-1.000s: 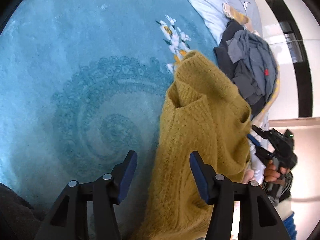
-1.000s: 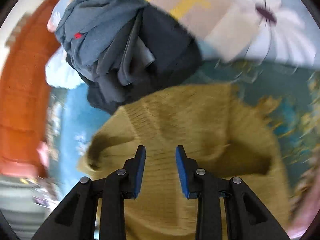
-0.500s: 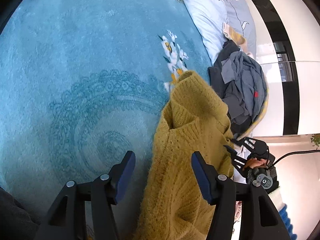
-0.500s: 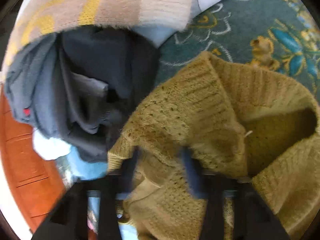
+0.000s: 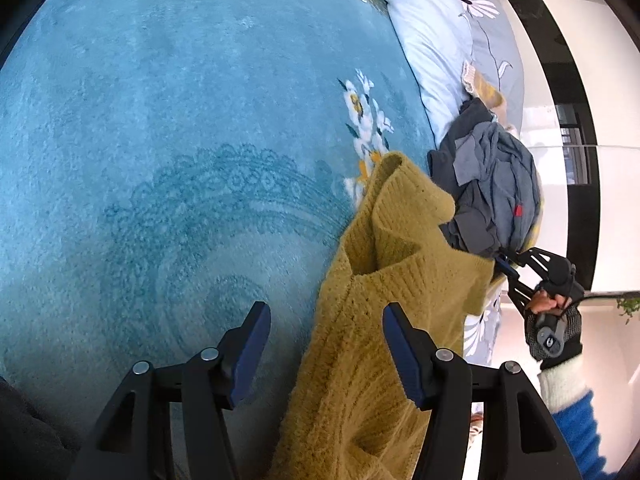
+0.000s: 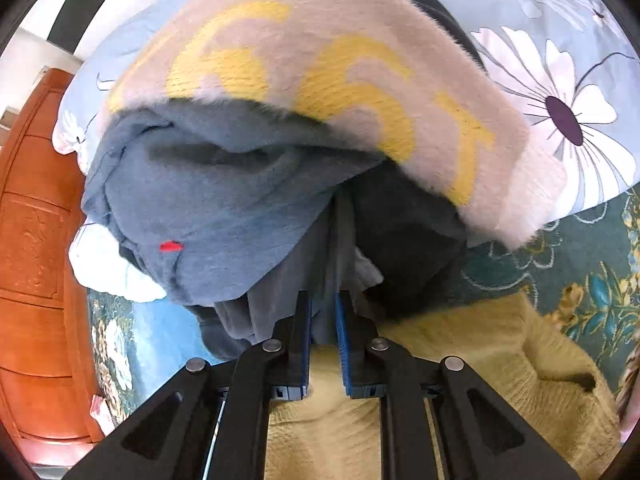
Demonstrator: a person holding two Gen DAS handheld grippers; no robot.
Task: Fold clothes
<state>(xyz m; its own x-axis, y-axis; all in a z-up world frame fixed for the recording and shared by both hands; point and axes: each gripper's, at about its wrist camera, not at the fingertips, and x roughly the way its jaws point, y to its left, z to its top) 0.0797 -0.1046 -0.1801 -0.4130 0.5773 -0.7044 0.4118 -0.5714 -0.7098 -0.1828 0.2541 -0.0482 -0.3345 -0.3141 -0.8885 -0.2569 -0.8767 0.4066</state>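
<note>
The yellow sweater (image 5: 384,320) lies on the blue rug (image 5: 160,160), crumpled, w/ one edge folded over. The left gripper (image 5: 324,340) hangs just above the sweater, jaws wide apart, nothing between them. Beyond the sweater, touching its far edge, is a pile of grey clothes (image 6: 224,216), and a pink-and-yellow blanket (image 6: 340,72) covers the pile from above. The right gripper (image 6: 322,320) is at the sweater's far edge, jaws nearly closed on a grey garment fold from the pile.

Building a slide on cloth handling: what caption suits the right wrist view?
Right gripper nearly closed at a pile of grey clothes, above a mustard knit sweater on a floral bedspread.
</note>
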